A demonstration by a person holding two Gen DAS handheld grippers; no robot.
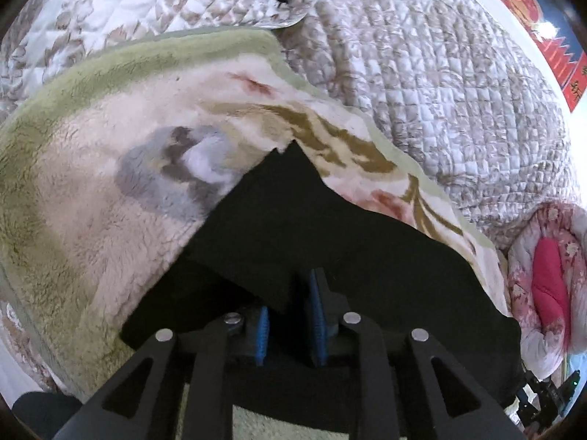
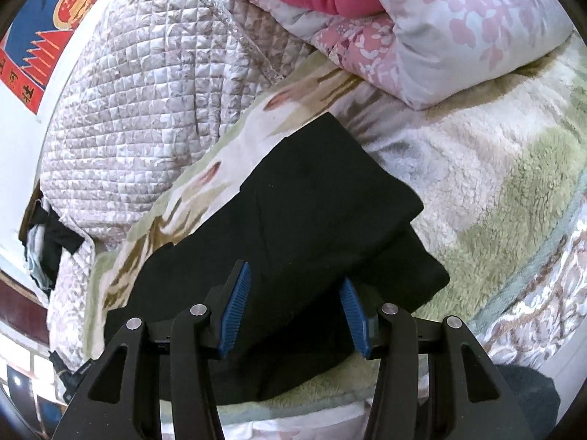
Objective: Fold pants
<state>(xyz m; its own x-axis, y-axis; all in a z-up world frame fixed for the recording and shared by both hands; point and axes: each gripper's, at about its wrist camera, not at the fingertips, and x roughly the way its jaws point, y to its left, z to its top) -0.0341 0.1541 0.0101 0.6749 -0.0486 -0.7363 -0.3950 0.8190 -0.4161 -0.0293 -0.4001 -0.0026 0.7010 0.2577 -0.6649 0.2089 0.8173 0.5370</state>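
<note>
Left wrist view: left claw (image 1: 291,315) nearly closed, a fold of the black pants (image 1: 330,227) between its blue pads; grip uncertain. Pants lie on the fleece blanket (image 1: 91,183).

Right wrist view: right claw (image 2: 295,306) half open, empty, above folded pants (image 2: 323,198).

A fleece blanket (image 1: 91,190) covers the bed beside a quilted bedspread (image 1: 422,73), a pink floral duvet (image 2: 458,36) and a wall poster (image 2: 44,36).
</note>
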